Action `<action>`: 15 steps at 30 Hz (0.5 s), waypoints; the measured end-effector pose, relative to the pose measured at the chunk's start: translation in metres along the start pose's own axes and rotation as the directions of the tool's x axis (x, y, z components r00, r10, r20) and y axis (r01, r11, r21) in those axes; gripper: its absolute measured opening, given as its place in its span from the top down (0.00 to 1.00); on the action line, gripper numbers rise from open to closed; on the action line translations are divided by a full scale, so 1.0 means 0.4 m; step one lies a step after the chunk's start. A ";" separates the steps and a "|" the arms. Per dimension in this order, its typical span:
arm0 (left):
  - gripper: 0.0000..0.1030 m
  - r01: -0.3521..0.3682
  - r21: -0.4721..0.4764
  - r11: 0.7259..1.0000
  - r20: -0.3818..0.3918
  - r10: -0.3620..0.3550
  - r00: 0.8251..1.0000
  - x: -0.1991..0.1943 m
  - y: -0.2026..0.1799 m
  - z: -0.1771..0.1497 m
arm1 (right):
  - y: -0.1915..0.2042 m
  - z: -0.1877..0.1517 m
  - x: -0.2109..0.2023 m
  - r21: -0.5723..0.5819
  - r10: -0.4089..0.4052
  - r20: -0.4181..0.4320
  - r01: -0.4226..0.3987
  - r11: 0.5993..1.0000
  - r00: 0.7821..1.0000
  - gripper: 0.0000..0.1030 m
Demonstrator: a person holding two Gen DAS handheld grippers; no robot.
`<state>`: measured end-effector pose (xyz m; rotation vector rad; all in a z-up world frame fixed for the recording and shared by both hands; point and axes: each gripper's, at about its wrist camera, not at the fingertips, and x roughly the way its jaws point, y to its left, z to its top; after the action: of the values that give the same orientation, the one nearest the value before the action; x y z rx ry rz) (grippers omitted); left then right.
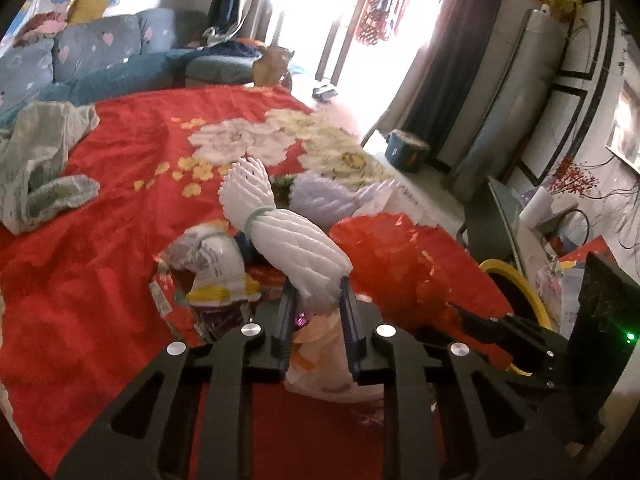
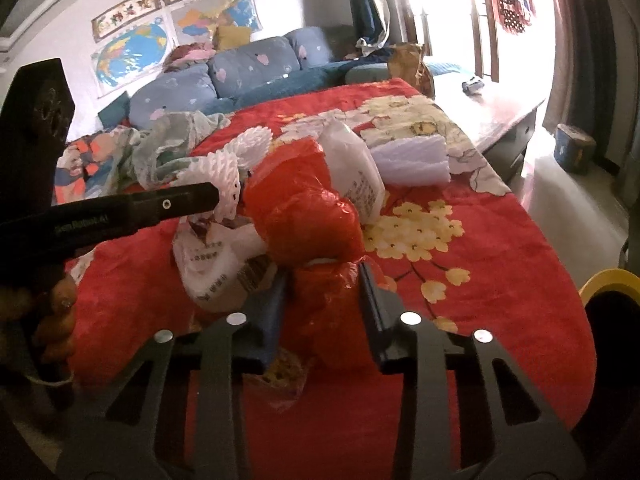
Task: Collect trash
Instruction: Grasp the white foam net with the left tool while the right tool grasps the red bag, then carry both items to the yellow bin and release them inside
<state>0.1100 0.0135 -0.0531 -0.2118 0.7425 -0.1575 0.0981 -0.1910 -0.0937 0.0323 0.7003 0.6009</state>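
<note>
The red blanket with its big flower print fills both views, and the trash pile sits on it near the grippers. Only the left wrist view takes in the cluttered desk at the right edge. The right wrist view alone gives us the maps on the wall and the blue sofa at the far side. A bin with a yellow rim stands right of the bed, barely peeking into the right wrist view's edge.

Now the trash itself: the red plastic bag is crumpled mid-pile, a white printed bag just left of it, lilac foam farther off.

The left gripper reaches forward low over the blanket, fingers pinching the near end of the white foam net bundle, which is tied with a green band and tilts away to the far left. The right gripper comes in level from the near side, fingers set on either side of the red bag's lower folds, pressing against them. From the right wrist view, the left gripper crosses in from the left edge, the person's hand below it.
</note>
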 end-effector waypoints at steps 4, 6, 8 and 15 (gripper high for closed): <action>0.81 0.021 0.010 1.000 0.049 -0.021 0.999 -0.037 -0.008 0.013 | -0.007 0.014 -0.027 0.009 0.011 0.036 -0.011 1.000 0.999 0.77; 0.81 0.033 0.015 0.999 0.065 -0.034 0.997 -0.054 -0.014 0.019 | -0.010 0.024 -0.049 0.014 0.011 0.063 -0.012 1.000 0.998 0.77; 0.81 0.048 0.024 0.999 0.075 -0.050 0.996 -0.067 -0.023 0.024 | -0.016 0.033 -0.068 0.020 0.005 0.085 -0.007 1.000 0.996 0.77; 0.81 0.105 0.081 0.991 0.091 -0.112 0.989 -0.092 -0.087 0.027 | -0.061 0.053 -0.122 0.057 -0.050 0.136 0.042 0.997 0.989 0.77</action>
<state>0.0884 -0.0109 -0.0127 -0.1865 0.6288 -0.2768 0.0941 -0.2336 -0.0536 0.1064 0.5817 0.5301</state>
